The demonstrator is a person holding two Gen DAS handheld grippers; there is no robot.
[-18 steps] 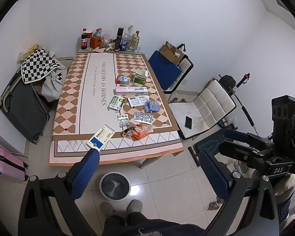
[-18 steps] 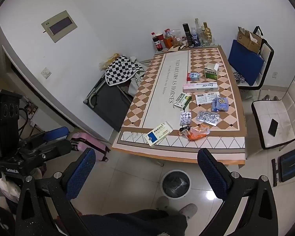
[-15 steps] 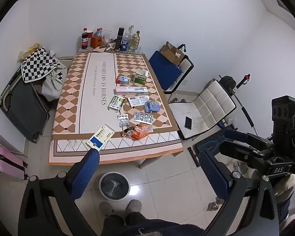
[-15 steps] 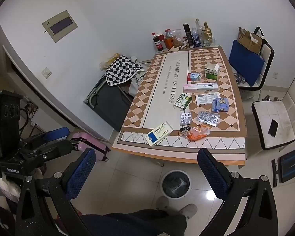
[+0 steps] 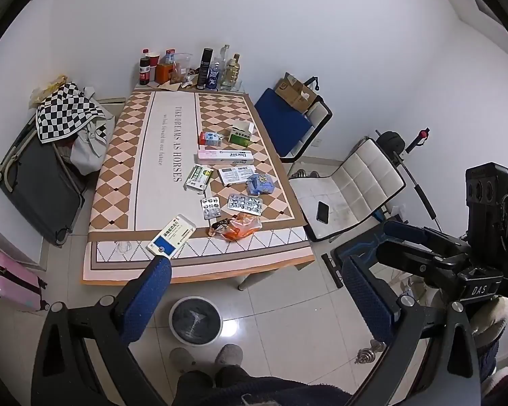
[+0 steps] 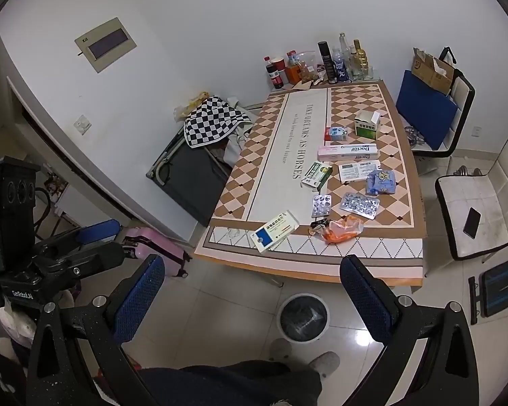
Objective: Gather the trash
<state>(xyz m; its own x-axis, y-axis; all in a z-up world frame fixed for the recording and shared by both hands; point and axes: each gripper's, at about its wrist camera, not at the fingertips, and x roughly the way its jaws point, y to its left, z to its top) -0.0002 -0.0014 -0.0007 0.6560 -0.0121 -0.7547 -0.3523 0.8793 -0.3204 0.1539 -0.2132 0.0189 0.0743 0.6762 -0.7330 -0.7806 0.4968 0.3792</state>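
Several medicine boxes, blister packs and wrappers lie on the patterned table [image 5: 125,182] [image 6: 271,155]: a blue-white box [image 5: 171,236] [image 6: 275,231] at the near edge, an orange wrapper [image 5: 241,230] [image 6: 342,230], two blister packs [image 5: 245,204] [image 6: 359,205], a blue pouch [image 5: 260,184] [image 6: 381,182]. A round bin with a black liner [image 5: 195,319] [image 6: 303,317] stands on the floor below the table's near edge. My left gripper [image 5: 255,292] and right gripper [image 6: 252,292] are open and empty, held high and well back from the table.
Bottles [image 5: 206,67] [image 6: 325,61] crowd the table's far end. A white chair with a phone [image 5: 322,212] [image 6: 472,223] and a blue-cushioned chair [image 5: 284,123] [image 6: 426,108] stand right. A dark suitcase [image 5: 34,182] [image 6: 189,176] and pink case [image 5: 6,284] [image 6: 152,247] stand left.
Both views have shifted only slightly; the table sits marginally differently in the frame. Nothing on the table has moved and both grippers stay open.
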